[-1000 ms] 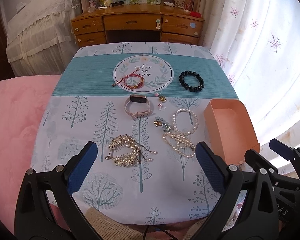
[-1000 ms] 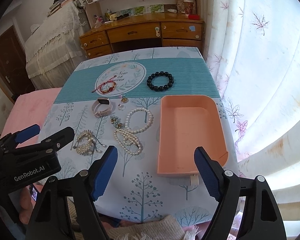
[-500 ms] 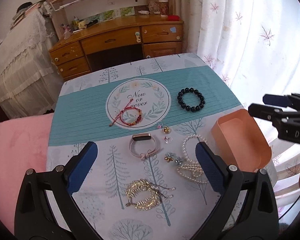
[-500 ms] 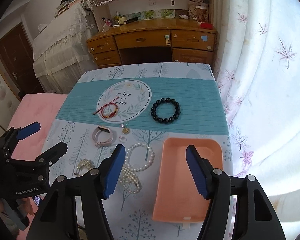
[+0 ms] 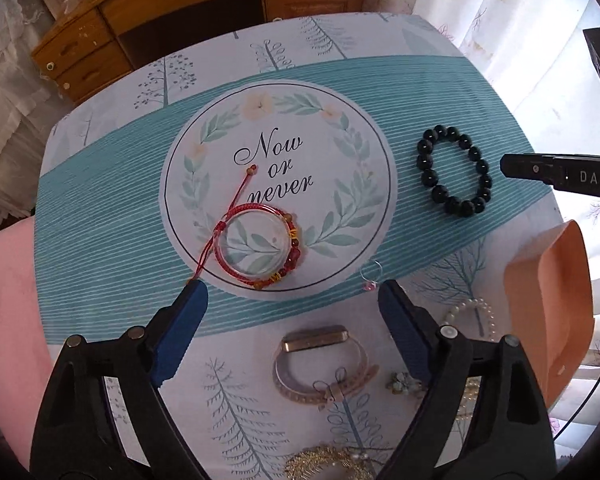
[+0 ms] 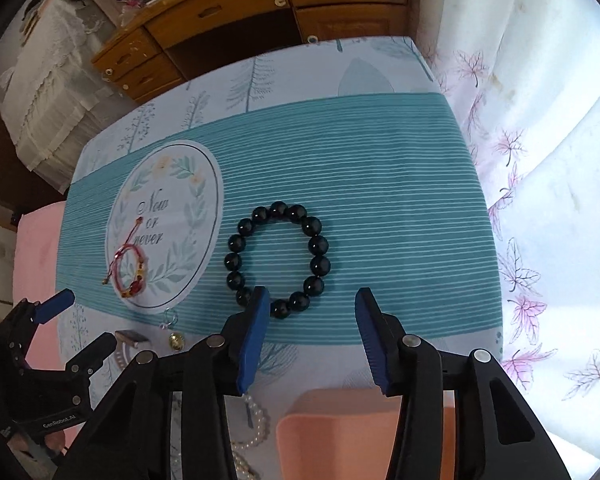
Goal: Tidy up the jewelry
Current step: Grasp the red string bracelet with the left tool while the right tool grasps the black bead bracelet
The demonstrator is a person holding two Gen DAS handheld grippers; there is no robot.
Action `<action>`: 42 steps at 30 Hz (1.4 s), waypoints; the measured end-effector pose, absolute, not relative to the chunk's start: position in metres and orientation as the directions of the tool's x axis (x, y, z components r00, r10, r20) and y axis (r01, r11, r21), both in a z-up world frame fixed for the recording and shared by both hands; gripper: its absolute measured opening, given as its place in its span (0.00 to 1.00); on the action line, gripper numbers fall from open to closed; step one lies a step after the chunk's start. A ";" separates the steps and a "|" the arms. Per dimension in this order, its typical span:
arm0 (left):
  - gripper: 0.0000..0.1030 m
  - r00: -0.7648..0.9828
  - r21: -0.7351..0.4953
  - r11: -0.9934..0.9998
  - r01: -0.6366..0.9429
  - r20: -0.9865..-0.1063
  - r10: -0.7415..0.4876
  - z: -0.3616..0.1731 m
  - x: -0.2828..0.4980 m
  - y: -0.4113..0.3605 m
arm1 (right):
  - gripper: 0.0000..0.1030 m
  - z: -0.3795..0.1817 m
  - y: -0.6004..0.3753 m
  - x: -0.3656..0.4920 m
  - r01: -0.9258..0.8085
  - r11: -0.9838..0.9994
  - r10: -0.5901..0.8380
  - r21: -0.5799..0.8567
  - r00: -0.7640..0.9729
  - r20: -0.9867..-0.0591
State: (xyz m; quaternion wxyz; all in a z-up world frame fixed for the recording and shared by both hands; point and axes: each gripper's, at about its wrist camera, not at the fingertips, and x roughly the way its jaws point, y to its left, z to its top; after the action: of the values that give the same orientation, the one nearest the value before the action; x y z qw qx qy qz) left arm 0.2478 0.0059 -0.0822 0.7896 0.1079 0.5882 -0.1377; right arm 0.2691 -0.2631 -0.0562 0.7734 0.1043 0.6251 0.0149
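Right wrist view shows the right gripper (image 6: 312, 312) with its blue pads spread wide and nothing between them, low in the frame and pointing up the picture at the black bead bracelet (image 6: 278, 258). That ring of beads lies flat on the teal striped cloth (image 6: 380, 200), just above and a little left of the gap; the left pad (image 6: 254, 336) overlaps its lower left beads, while the right pad stands clear to the right. Being round, it has no long axis to line up with, so I judge the coming grasp turns on sliding slightly left and forward to straddle the lower arc. Below the pads, at the bottom edge, sits the peach tray (image 6: 364, 432), the likely drop spot, directly behind the tool. Left wrist view puts the left gripper (image 5: 292, 312), also spread and empty, beneath the red cord bracelet (image 5: 260, 248), which lies just above the gap with its loose cord running up and left. Each tool is nearer its own bracelet; the black one is well right of the left gripper.
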 end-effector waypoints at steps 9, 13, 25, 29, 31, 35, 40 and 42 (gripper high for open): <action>0.62 0.222 0.059 0.903 0.427 -0.974 -0.042 -0.115 0.266 -0.014 | 0.31 -0.108 -0.253 0.302 0.118 0.988 0.081 0.099 0.148 -0.986; 0.47 0.191 0.062 0.897 0.437 -0.981 -0.026 -0.124 0.273 -0.016 | 0.25 -0.117 -0.239 0.305 0.098 0.993 0.053 0.066 0.123 -0.991; 0.10 0.118 -0.038 0.924 0.380 -0.989 -0.089 -0.124 0.289 -0.001 | 0.15 -0.112 -0.245 0.306 0.109 0.990 0.070 0.084 0.128 -0.989; 0.09 0.150 -0.030 0.931 0.365 -0.985 -0.091 -0.110 0.283 0.002 | 0.14 -0.103 -0.256 0.299 0.117 0.985 0.110 0.129 0.156 -0.982; 0.09 0.179 -0.024 0.931 0.364 -0.979 -0.096 -0.094 0.279 0.000 | 0.14 -0.095 -0.260 0.295 0.116 0.982 0.128 0.149 0.172 -0.977; 0.09 0.248 -0.022 0.922 0.387 -0.960 -0.127 -0.046 0.259 -0.016 | 0.14 -0.069 -0.262 0.282 0.112 0.975 0.162 0.190 0.218 -0.962; 0.09 0.313 -0.029 0.895 0.446 -0.932 -0.186 0.008 0.226 -0.053 | 0.14 -0.017 -0.277 0.248 0.104 0.960 0.219 0.259 0.298 -0.929; 0.09 0.329 -0.028 0.881 0.472 -0.922 -0.205 0.023 0.216 -0.071 | 0.14 0.007 -0.284 0.226 0.098 0.951 0.245 0.292 0.335 -0.910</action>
State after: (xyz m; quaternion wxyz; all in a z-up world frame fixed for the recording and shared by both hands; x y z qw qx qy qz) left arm 0.2157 -0.0708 0.0235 0.8058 0.1235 0.5398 -0.2100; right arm 0.2264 -0.2843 0.0069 0.8031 0.1493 0.5750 0.0457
